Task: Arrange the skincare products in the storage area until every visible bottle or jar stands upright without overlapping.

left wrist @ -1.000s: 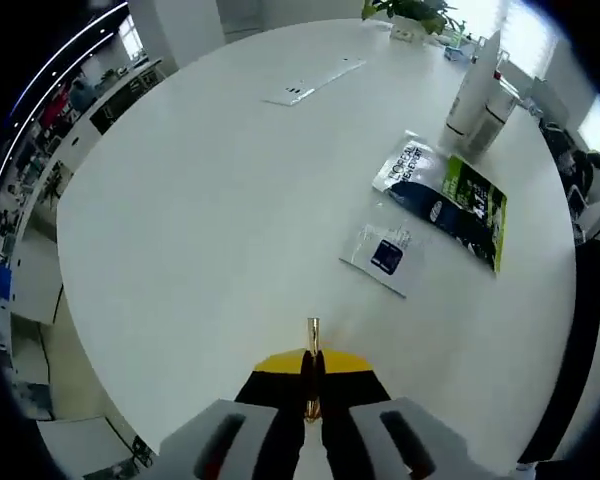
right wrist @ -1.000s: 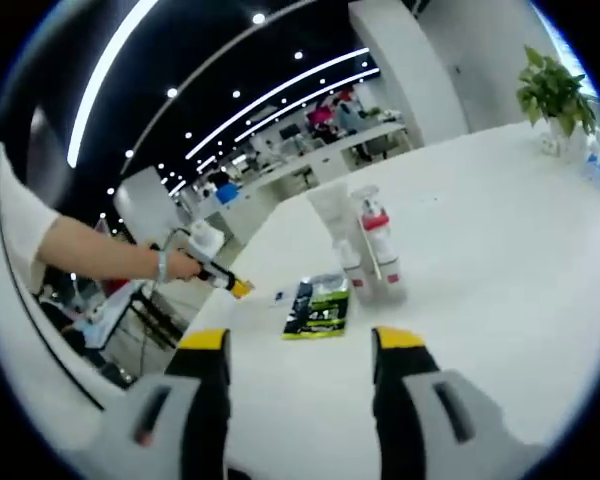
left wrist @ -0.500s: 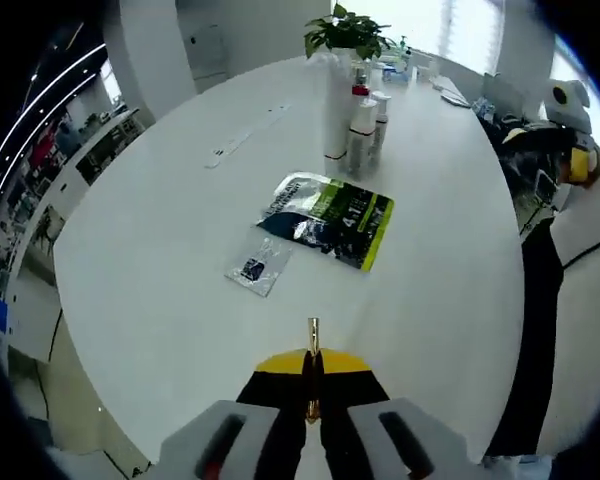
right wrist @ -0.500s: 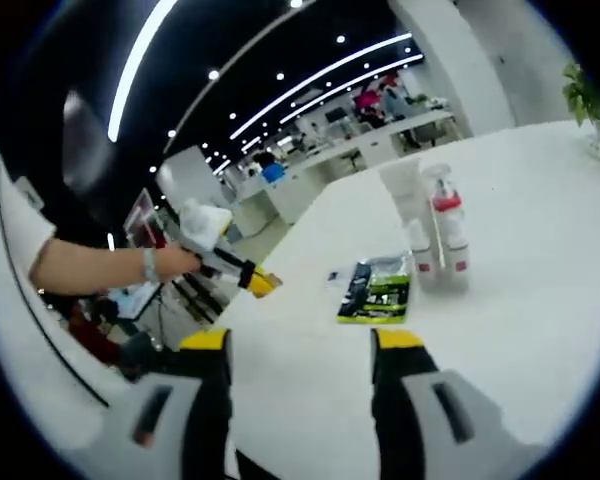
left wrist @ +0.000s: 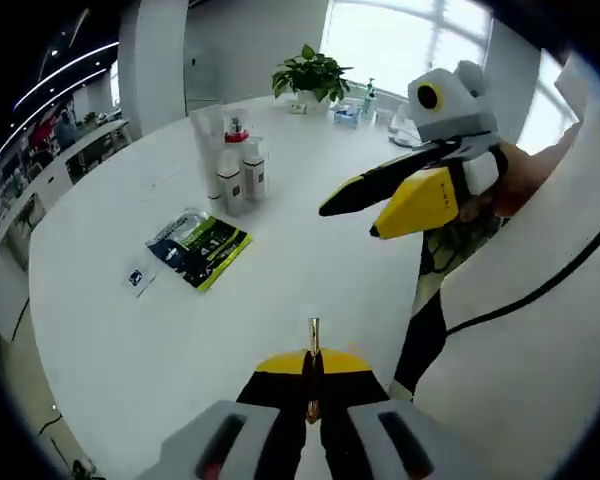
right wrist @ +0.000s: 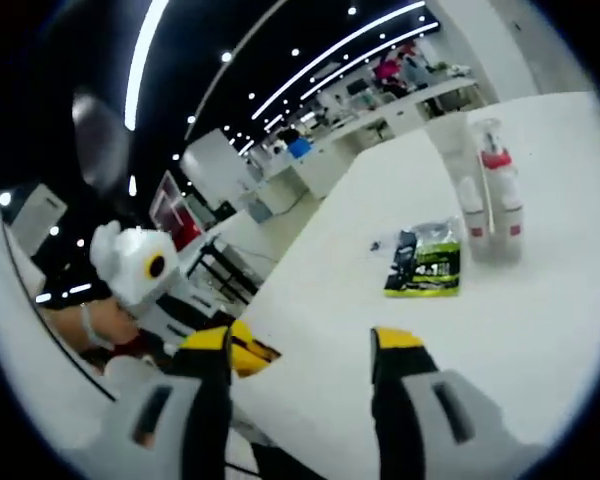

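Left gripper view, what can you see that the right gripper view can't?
Left gripper view: a leafy green potted plant by bright windows. Right gripper view: small round ceiling spotlights on a dark ceiling. Both: the white table, the group of upright white bottles, one with a red cap, and the flat green-and-black sachet pack.

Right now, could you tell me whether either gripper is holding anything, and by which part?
Nothing is held: the left gripper is shut and empty, the right gripper open and empty.
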Available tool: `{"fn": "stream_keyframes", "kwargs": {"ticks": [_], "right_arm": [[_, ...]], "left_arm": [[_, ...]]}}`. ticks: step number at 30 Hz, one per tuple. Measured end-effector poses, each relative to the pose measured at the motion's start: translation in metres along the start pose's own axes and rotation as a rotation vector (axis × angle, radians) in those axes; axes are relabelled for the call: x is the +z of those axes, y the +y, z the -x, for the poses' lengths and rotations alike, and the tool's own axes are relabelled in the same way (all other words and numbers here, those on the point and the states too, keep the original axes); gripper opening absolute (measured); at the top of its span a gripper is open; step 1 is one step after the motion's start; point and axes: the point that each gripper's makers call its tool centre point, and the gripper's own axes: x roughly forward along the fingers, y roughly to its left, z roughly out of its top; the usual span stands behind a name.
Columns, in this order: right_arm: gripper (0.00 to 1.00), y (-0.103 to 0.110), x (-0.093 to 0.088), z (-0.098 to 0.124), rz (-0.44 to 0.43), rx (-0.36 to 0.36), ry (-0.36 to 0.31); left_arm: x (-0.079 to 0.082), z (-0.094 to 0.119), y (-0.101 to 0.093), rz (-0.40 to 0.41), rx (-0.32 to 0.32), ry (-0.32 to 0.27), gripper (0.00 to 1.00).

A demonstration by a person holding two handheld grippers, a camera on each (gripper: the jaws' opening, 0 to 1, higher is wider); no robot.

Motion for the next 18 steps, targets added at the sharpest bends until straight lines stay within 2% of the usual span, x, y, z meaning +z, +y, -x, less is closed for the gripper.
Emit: {"fn": "stream_keyframes", "kwargs": {"ticks": [8, 9, 13, 18], "right_arm": [[0.54, 0.027, 0.004, -0.015, 0.007, 0.122, 0.021], [0.54, 0.027, -0.002, -0.015, -0.009, 0.131, 0.046], [0.53, 0.026, -0.008, -0.013, -0.043, 0.146, 0.059], [0.51, 0.027, -0.012, -0.010, -0.067, 0.166, 0.077]], "left_arm": [[0.016, 0.024, 0.013, -0.016, 0.042, -0.047, 0.02], [0.018, 0.028, 0.015, -0.015, 0.048, -0.054, 0.02], [0.025, 0.036, 0.018, 0.008, 0.058, -0.094, 0.02], [0.027, 0.031, 0.013, 0.025, 0.042, -0.105, 0.02]]}}
